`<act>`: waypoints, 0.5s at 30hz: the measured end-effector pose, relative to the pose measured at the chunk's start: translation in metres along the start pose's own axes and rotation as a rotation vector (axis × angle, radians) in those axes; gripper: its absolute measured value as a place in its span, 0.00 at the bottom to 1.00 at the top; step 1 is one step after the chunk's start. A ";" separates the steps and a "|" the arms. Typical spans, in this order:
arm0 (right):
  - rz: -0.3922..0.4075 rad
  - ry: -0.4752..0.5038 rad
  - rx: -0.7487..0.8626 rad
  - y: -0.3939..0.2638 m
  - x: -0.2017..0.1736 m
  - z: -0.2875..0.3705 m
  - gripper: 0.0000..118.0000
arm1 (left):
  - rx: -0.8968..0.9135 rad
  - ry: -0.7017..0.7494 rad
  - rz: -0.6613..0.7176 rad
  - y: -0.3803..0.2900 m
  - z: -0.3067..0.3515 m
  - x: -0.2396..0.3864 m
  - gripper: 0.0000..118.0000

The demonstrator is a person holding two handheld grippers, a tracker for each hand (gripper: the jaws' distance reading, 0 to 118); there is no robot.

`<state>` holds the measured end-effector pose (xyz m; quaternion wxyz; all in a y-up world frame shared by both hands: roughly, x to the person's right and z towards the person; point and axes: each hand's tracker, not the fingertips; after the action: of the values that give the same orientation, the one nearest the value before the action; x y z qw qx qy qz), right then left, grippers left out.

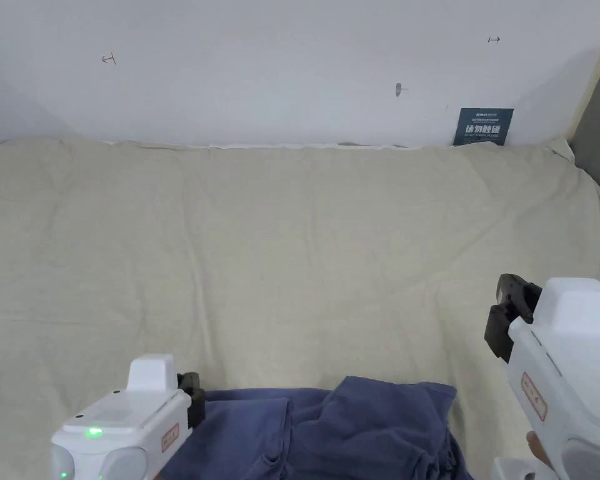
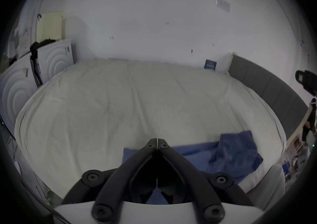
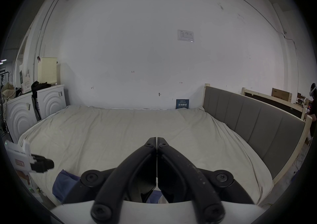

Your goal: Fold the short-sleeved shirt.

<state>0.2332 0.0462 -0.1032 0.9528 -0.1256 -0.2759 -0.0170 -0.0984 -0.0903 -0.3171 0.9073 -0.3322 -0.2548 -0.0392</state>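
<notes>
Both my claws have their jaws pressed together on nothing: left claw [image 2: 157,144] above the crumpled blue shirt [image 1: 355,425] at the bed [image 1: 292,250] sheet's near edge, right claw [image 3: 157,142] over bare sheet.

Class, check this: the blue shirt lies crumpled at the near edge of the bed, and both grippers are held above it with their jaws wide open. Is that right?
Not quite. The shirt does lie crumpled at the near edge of the bed, but the jaws are closed, not open: the left gripper in the left gripper view and the right gripper in the right gripper view each show their tips meeting, holding nothing.
</notes>
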 end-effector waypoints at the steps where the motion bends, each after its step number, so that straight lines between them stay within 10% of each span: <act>1: -0.001 0.000 -0.001 0.000 0.001 0.000 0.02 | -0.020 0.013 -0.010 -0.007 -0.005 0.003 0.00; 15: -0.007 -0.036 -0.029 -0.006 0.017 0.002 0.02 | -0.197 -0.069 -0.152 -0.083 -0.051 0.110 0.00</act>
<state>0.2461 0.0415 -0.0916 0.9457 -0.1388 -0.2932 -0.0221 -0.0012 -0.1757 -0.2481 0.8555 -0.4003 -0.3054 -0.1212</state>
